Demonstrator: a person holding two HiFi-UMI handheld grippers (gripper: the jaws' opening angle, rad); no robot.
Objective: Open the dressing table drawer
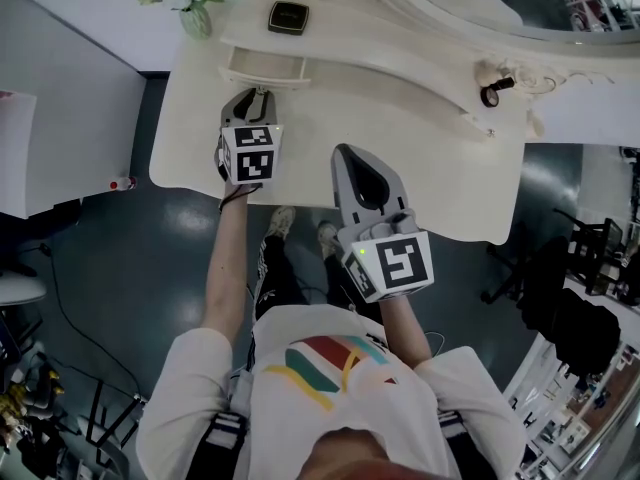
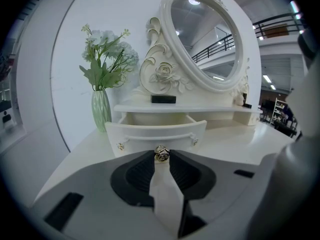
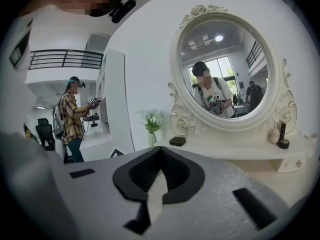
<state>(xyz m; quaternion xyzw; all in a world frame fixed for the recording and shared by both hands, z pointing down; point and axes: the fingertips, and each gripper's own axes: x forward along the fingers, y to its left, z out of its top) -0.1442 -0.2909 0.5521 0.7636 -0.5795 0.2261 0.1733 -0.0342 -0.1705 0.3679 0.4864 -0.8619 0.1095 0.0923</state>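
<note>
The small cream drawer (image 1: 265, 68) under the left end of the dressing table's raised shelf stands pulled partly out. The left gripper view shows its curved front (image 2: 155, 132) and the hollow inside. My left gripper (image 1: 257, 94) (image 2: 161, 155) is shut on the drawer's little gold knob (image 2: 161, 153), which sits pinched between the jaw tips. My right gripper (image 1: 353, 154) (image 3: 159, 151) hovers over the table's front part, to the right of the left one. Its jaws are shut with nothing between them.
A green vase of flowers (image 1: 195, 18) (image 2: 101, 110) stands left of the drawer. A black box (image 1: 288, 16) (image 2: 163, 99) lies on the shelf below the oval mirror (image 2: 205, 44). A small dark bottle (image 1: 491, 94) sits at the shelf's right end. A person (image 3: 73, 115) stands far off.
</note>
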